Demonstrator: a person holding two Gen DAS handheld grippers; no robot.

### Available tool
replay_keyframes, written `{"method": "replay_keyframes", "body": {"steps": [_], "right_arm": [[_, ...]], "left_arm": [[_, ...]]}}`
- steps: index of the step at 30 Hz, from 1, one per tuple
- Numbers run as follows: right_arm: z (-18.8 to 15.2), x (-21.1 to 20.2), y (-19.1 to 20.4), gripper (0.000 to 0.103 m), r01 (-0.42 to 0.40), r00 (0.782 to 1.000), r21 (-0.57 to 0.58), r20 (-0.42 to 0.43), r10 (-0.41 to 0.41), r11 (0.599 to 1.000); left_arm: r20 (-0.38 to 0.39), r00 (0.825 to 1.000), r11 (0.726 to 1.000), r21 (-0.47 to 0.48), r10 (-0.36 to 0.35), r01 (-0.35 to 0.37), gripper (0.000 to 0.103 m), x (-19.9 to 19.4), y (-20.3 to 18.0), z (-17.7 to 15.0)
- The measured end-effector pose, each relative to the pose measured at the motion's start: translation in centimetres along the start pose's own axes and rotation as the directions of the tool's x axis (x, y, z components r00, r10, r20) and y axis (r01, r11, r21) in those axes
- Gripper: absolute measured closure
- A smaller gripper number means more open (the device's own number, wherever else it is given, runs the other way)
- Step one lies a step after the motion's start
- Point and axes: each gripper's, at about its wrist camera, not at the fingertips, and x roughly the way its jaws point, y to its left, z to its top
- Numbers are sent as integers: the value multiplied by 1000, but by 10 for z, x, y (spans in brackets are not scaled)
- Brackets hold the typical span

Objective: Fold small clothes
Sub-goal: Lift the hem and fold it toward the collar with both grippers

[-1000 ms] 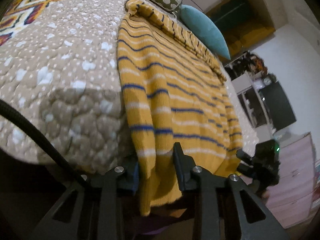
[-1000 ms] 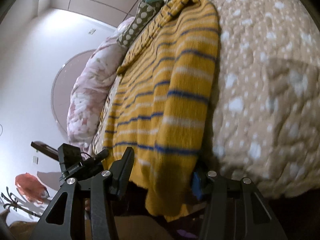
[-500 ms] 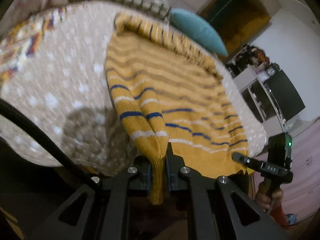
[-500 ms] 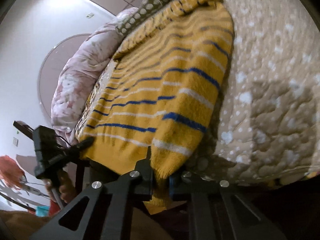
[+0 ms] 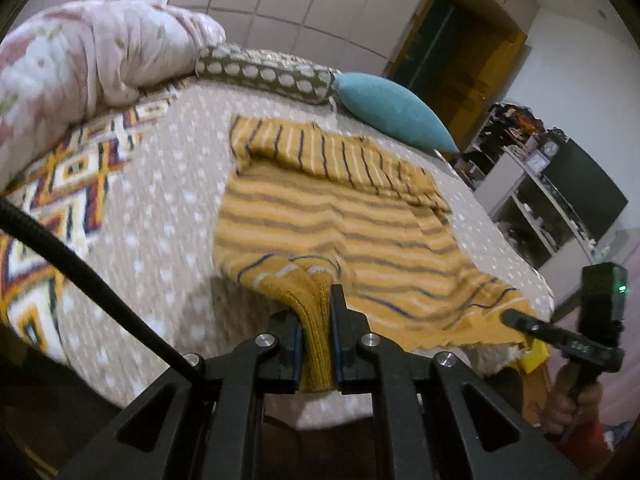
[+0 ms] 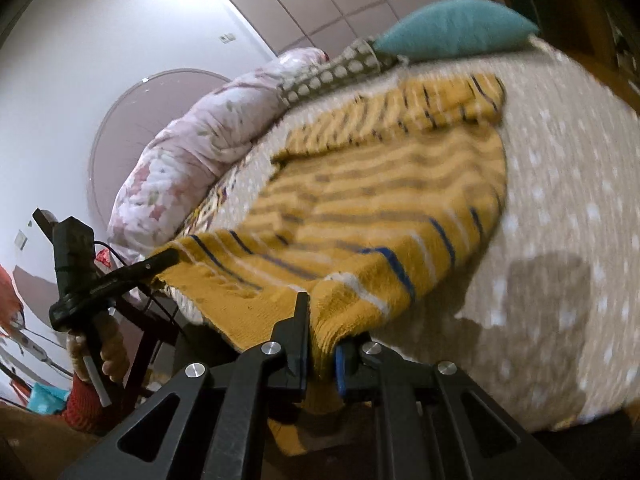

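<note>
Bedroom, dotted beige bed (image 5: 168, 216) filling mid-frame. Yellow striped sweater (image 5: 332, 216) spread flat there, hem at lower centre. Left gripper (image 5: 316, 344) and right gripper (image 6: 322, 344) each clamped on a hem corner, probably for lifting the bottom edge evenly toward the collar.

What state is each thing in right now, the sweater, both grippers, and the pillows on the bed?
Yellow striped sweater: spread on the bed, near hem lifted at both corners.
Left gripper: shut on the hem's left corner.
Right gripper: shut on the hem's right corner.
Teal pillow: lying beyond the sweater's far end.
Polka-dot pillow: lying beside the teal one.
Floral duvet: bunched up.
</note>
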Motion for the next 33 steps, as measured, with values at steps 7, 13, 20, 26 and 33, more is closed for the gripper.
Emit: {"method": "replay_keyframes", "body": {"steps": [7,13,20,26,33], "right_arm": [[61,9,17,93,75,995,-93,79,-67,993],[111,19,17,93,120,986,-112,126,-106,986],[179,49,8,93,154,980,-106,145,-138,982],[236,103,-35,93,226,969,-46,114,-219,973],[268,177,-115,85,191,982,156,-20,-190,969]], "left_arm": [[38,999,1000,-26,-5,6,92,21,4,53],[41,999,999,-43,10,-8,92,56,5,105],[39,998,997,-43,58,-57,92,108,4,174],[-45,989,989,-21,142,-143,92,186,12,221],[-170,979,976,-164,115,-143,78,261,56,237]]}}
